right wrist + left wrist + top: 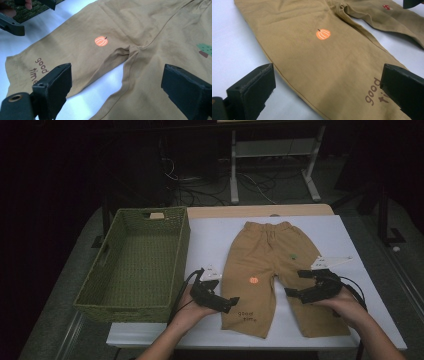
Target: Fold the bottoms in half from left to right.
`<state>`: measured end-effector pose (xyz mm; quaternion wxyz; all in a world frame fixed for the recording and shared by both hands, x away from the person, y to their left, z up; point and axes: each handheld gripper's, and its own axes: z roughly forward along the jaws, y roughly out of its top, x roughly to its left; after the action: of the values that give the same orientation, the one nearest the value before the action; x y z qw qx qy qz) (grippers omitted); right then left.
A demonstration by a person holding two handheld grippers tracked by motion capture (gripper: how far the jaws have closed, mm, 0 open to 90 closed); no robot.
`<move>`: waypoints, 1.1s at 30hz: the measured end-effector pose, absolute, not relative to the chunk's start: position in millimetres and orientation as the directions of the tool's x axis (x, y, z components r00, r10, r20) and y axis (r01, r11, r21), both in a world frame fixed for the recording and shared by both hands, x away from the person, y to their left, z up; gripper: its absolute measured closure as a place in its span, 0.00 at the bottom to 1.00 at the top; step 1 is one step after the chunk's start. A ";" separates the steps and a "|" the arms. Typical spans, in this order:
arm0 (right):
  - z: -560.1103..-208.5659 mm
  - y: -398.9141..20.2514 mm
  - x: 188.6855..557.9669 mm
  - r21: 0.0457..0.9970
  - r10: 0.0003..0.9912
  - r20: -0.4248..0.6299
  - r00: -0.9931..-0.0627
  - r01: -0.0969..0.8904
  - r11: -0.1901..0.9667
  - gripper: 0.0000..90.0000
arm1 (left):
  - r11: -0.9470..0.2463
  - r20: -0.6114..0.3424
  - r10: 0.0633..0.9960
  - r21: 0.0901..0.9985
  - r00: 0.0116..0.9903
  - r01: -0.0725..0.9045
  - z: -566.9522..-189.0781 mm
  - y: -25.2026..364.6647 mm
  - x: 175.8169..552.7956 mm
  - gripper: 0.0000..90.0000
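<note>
Table space in the high view is split between two big things: your green woven basket fills the left half, and the tan trousers lie flat in the centre and right, waistband toward the top of the frame, legs toward the bottom. The basket and the trousers sit near each other without touching.

Your left gripper hovers at the lower centre, by the outer edge of the leg printed with "good time". In the left gripper view its jaws stand wide apart with that leg's edge between them, pressing on nothing.

Your right gripper sits at the lower right over the other leg. Its jaws are also spread wide, straddling the crotch seam, gripping nothing.

An orange pumpkin print marks the middle of the left leg; a small green tree print sits higher on the right.
</note>
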<state>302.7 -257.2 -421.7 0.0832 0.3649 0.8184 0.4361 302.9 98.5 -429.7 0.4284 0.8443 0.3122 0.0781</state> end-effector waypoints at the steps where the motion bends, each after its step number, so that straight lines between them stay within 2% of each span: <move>1: -421.4 -257.4 302.7 0.776 0.669 0.182 -0.721 0.523 0.352 0.11 | -0.434 -0.138 0.597 0.773 0.790 0.463 -429.5 97.9 303.9 0.00; 25: -422.0 -259.2 302.9 0.779 0.669 0.186 -0.720 0.523 0.347 0.10 | -0.403 -0.129 0.651 0.777 0.748 0.484 -423.2 85.9 332.8 0.01; 33: -421.9 -259.7 303.2 0.777 0.671 0.187 -0.718 0.526 0.346 0.10 | -0.392 -0.118 0.677 0.777 0.727 0.492 -421.7 83.4 344.9 0.10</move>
<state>303.2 -259.7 -421.9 0.0827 0.3665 0.8162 0.4389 344.9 83.4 -421.7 0.4231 0.8272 0.3533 0.1092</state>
